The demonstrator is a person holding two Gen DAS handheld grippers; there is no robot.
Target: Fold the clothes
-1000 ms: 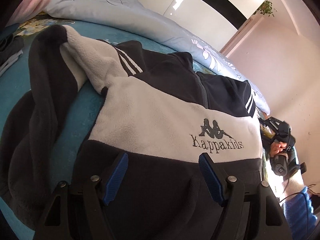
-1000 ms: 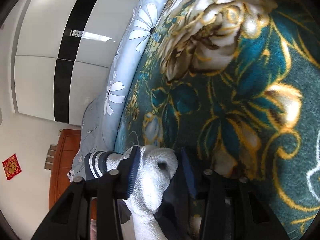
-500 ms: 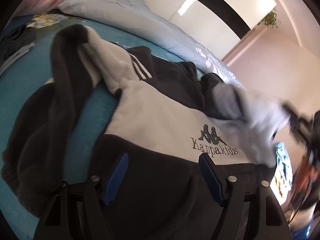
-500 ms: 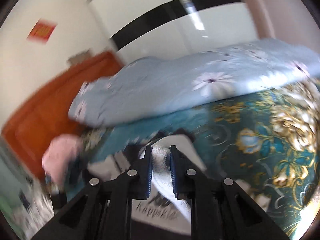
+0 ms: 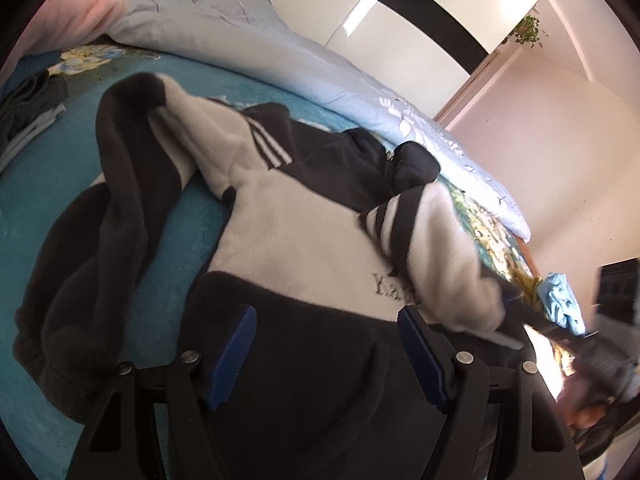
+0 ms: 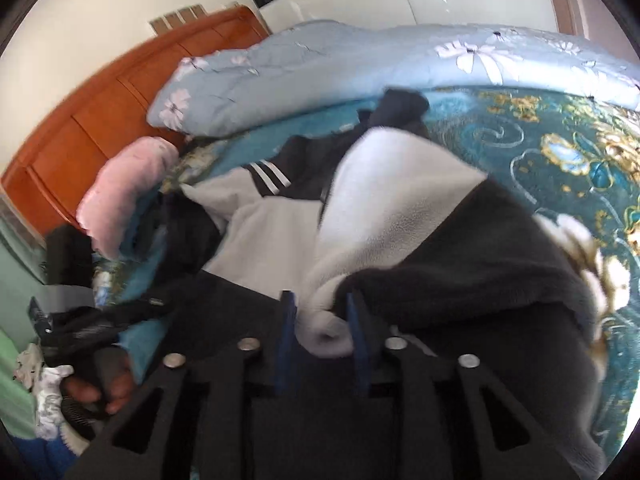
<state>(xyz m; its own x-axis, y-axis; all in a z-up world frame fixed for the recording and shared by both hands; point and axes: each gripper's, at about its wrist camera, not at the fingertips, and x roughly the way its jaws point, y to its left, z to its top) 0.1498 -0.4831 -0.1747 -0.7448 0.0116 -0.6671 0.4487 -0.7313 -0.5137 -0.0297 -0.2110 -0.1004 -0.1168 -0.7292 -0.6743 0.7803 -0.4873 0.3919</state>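
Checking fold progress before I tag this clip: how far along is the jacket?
Done: one sleeve lies across the fleece jacket chest. In hand: right gripper jaws opening, cuff between them. Left: other sleeve sprawls on the bedspread; left gripper open over the hem.

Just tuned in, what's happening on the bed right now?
A person is folding a black-and-white fleece jacket on the bed. The right tongs have brought one sleeve across the jacket's front; their jaws are opening with the rolled cuff between them. The left tongs hover wide open over the jacket's black hem, gripping nothing. The other sleeve lies unfolded off to the side.
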